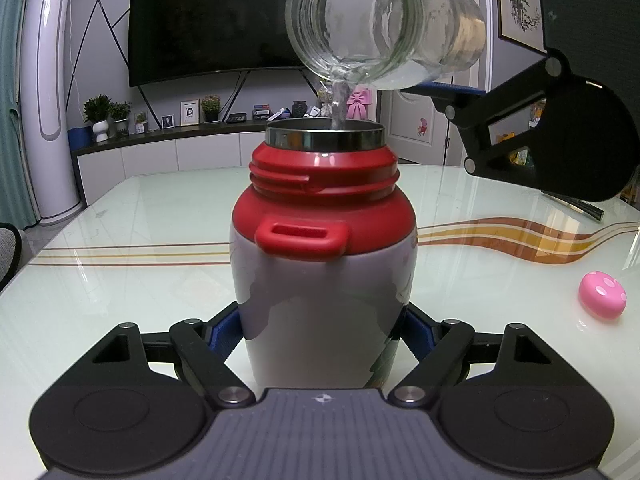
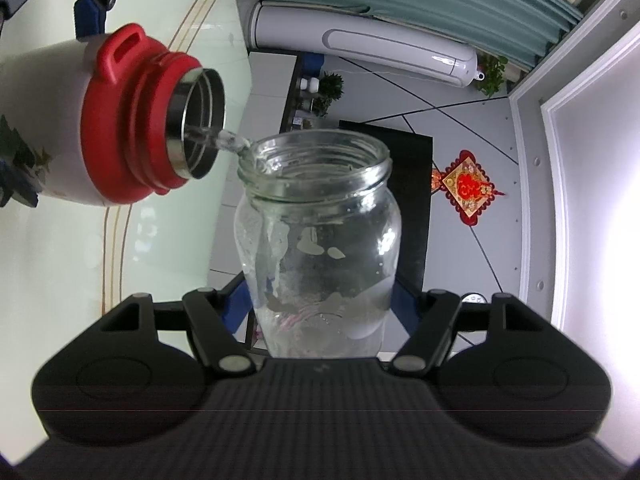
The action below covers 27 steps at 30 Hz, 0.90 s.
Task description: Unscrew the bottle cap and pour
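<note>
Jar [image 1: 386, 20] tipped mouth-down, pouring into upright flask [image 1: 324, 248].

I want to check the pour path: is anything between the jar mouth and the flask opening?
Nothing visible. The flask opening is uncapped, and water falls from the tilted jar straight into it. The pink cap lies apart on the table.

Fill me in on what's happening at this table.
The right tongs hold a glass jar tipped over, and water streams from its mouth into an open flask. The left tongs grip the flask, which stands upright on the table. A pink cap lies off to the side.
</note>
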Motion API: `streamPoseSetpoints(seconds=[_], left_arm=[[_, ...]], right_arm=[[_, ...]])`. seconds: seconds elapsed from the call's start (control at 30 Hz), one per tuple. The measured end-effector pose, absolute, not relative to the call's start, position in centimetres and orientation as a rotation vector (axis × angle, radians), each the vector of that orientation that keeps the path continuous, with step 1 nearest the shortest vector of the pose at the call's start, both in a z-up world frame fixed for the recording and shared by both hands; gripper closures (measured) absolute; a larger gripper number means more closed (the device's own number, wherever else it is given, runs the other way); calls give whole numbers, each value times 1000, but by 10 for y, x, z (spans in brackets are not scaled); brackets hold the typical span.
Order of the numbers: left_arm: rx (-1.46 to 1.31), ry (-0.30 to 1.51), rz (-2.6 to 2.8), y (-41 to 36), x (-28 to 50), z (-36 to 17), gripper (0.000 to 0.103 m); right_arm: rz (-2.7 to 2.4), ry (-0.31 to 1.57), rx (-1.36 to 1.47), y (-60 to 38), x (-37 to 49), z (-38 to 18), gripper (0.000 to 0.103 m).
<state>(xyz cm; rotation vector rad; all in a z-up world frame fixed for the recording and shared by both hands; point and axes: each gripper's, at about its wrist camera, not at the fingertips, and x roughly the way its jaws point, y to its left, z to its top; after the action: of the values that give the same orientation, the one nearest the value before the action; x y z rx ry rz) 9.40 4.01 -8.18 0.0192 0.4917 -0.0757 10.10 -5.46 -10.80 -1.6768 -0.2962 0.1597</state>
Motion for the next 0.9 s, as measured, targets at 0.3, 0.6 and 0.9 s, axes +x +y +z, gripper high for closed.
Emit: streamPoseSetpoints(seconds=[0.3, 0.6, 0.9], left_arm=[[19, 493, -76, 40, 93, -81, 20], [19, 494, -77, 40, 93, -80, 20], [19, 493, -77, 40, 92, -81, 20]], right_arm=[[153, -316, -1690, -55, 102, -108, 32], [150, -331, -1707, -56, 103, -108, 32], [145, -354, -1727, -58, 101, -102, 32]])
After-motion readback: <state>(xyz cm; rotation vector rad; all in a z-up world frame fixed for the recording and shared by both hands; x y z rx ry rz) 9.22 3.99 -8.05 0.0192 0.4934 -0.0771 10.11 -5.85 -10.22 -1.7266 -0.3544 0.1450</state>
